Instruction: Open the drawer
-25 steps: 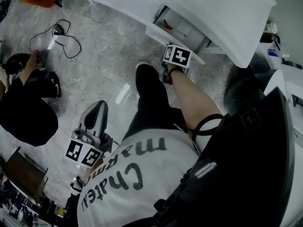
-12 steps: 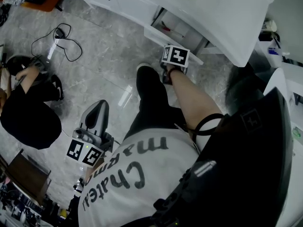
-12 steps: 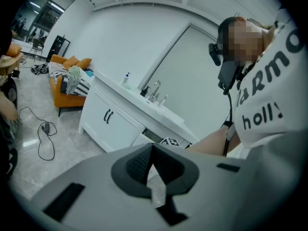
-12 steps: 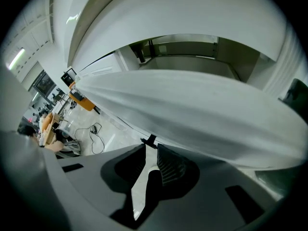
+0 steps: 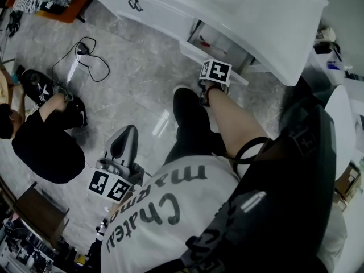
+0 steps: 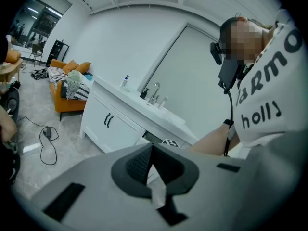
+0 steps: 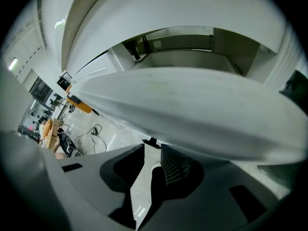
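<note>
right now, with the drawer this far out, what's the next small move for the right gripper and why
Probably ease the right gripper back off the drawer front. The drawer already stands pulled out of the white cabinet, and the jaws have just been opening, with nothing clamped between them; the small dark handle sits just past their tips.

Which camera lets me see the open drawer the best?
The head view: the drawer stands pulled out of the white cabinet, inside showing. The right gripper view is so close that its white front fills the picture. The left gripper view catches only a dark slot.
</note>
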